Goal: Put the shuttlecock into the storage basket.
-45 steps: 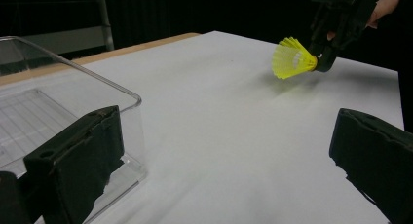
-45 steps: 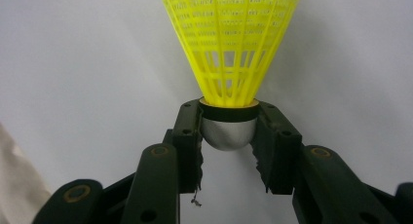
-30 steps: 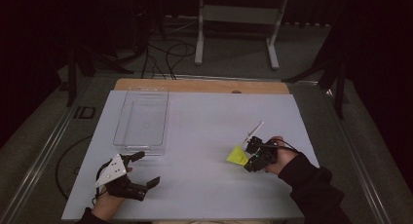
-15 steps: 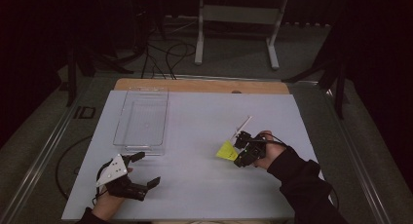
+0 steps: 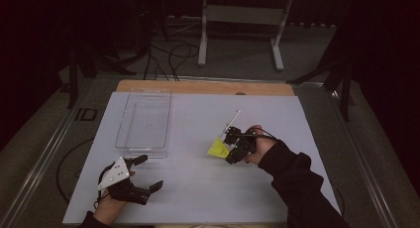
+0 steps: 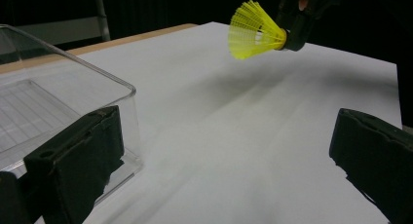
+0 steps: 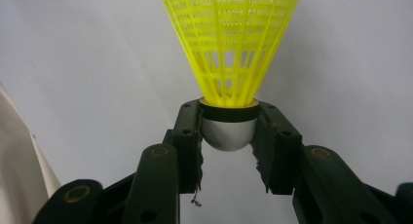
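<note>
The right gripper (image 5: 229, 142) is clamped on the yellow shuttlecock (image 5: 218, 147), both jaws pinching the rounded grey cork base (image 7: 229, 131) just below the dark band, with the skirt pointing away from the hand. In the left gripper view the shuttlecock (image 6: 254, 30) hangs clear above the white table sheet (image 5: 198, 188), well apart from the clear plastic tray (image 5: 143, 121), which lies at about ten o'clock from it.

The left gripper (image 5: 148, 173) rests near the sheet's seven o'clock corner, jaws spread wide and holding nothing.

Judged step: carry the shuttlecock to the tray.
- Keep clamping pressure on the cork only; the mesh skirt likely deforms if squeezed.
- Travel toward ten o'clock at a height that clears the tray wall.
- Lower the skirt inside the tray before releasing.
- Keep the left gripper outside the travel path.
</note>
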### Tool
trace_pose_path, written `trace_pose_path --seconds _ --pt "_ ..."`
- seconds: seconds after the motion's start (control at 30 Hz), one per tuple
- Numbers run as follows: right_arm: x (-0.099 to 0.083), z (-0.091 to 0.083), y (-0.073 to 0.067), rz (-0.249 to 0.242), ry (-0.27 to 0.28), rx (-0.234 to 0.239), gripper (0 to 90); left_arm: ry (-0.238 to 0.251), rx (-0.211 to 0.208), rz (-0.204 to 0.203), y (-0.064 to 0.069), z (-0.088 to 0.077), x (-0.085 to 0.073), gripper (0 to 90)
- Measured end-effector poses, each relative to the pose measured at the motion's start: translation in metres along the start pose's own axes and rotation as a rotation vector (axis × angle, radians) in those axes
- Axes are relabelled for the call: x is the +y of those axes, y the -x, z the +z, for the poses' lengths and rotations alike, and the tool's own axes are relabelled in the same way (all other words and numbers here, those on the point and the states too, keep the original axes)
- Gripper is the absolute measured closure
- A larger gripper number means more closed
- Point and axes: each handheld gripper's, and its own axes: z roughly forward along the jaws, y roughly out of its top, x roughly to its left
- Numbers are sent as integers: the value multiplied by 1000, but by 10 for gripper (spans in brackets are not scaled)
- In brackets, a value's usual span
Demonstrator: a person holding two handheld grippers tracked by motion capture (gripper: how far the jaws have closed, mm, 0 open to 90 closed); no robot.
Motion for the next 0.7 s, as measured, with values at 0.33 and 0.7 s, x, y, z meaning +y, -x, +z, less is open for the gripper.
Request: trace_pose_path --seconds 0.33,0.7 --pt "32 -5 -7 -30 9 8 650 0 -3 0 0 0 0 0" --pt "61 -6 -15 -28 58 19 650 0 -8 0 0 -1 0 0"
